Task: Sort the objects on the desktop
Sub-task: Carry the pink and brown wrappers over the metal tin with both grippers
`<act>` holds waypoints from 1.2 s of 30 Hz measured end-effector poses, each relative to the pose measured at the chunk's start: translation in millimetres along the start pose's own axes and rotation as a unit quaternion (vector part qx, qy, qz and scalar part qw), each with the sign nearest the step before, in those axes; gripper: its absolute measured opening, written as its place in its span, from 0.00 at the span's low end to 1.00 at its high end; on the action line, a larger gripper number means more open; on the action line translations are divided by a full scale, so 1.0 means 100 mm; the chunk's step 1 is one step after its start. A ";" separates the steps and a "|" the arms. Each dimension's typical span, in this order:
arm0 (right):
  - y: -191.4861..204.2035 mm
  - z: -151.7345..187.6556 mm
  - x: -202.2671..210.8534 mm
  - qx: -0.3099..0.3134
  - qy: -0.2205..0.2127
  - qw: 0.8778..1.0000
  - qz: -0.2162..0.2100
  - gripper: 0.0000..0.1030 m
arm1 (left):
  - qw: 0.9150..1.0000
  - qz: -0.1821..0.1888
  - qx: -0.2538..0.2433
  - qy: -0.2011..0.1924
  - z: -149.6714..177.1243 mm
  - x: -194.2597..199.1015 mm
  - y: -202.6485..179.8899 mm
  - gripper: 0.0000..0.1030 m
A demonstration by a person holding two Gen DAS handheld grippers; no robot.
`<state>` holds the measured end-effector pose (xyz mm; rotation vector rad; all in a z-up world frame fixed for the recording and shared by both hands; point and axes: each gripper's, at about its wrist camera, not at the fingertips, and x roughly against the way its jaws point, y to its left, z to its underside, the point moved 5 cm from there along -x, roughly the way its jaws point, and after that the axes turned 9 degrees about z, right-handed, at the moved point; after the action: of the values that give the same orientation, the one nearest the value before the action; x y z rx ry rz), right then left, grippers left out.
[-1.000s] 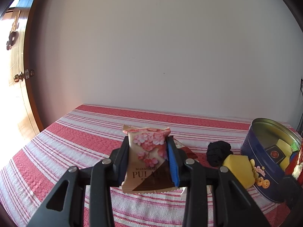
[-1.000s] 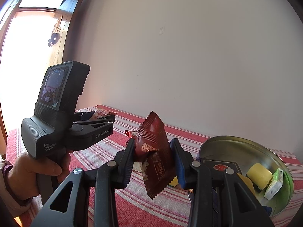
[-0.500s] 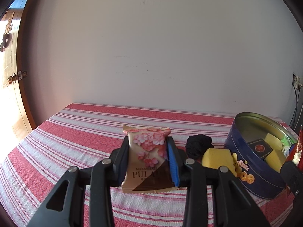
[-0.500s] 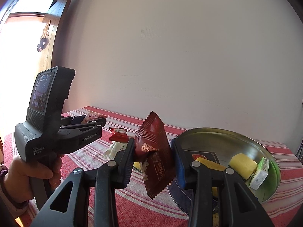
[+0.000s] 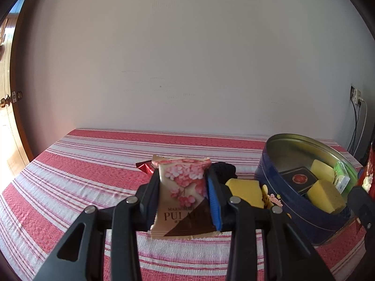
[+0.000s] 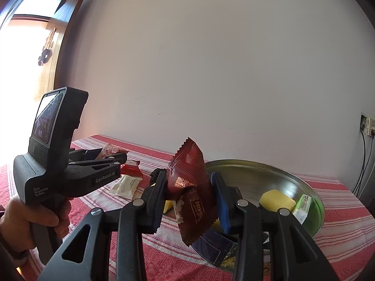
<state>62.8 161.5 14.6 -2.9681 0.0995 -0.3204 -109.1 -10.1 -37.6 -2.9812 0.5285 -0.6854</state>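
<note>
Gripping a pink-flowered snack packet [image 5: 185, 194] upright between closed jaws: left gripper [image 5: 184, 201], held above the red-and-white striped tabletop [image 5: 82, 171]. Clamped likewise in the right gripper [image 6: 189, 196]: a dark red snack packet [image 6: 191, 192], tilted, top corner leaning left, lower end hanging below the jaws.

To the right in the left wrist view: open blue cookie tin [image 5: 293, 213] standing on the tabletop. Inside it: two yellow sponges [image 5: 325, 195], a black box with a red emblem [image 5: 298, 179], a small green-and-white box [image 5: 341, 175] against the far wall. Just beside the tin's left wall: another yellow sponge [image 5: 245, 190] on the cloth. Behind that, a black crumpled object [image 5: 223, 169], kind unclear. Small red wrapper [image 5: 145, 167] peeking out left of the held packet.

Right wrist view: left-hand device at frame left, held by a bare hand [image 6: 30, 220]. On the cloth between the two devices: a white sachet [image 6: 126, 185] and a red-and-white packet [image 6: 131, 167], close together. Tin directly behind the right jaw, rim partly hidden.
</note>
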 end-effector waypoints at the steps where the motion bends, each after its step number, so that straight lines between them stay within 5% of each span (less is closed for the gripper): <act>1: -0.03 0.00 0.01 0.001 -0.001 1.000 0.005 0.39 | 1.000 0.006 0.003 0.001 -0.01 -0.01 -0.03 0.35; 22: -1.01 -0.07 0.15 -0.040 -0.006 0.992 0.124 0.39 | 0.996 0.076 -0.053 -0.015 -0.27 -0.12 -1.02 0.35; 36: -1.47 -0.26 -0.33 -0.117 0.037 0.985 0.119 0.40 | 0.993 0.096 -0.070 0.008 -0.42 -0.51 -1.72 0.35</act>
<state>32.5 305.6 56.0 -3.1278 0.5310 -0.4117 -115.5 171.1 -1.9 -2.9976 0.8862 -0.6837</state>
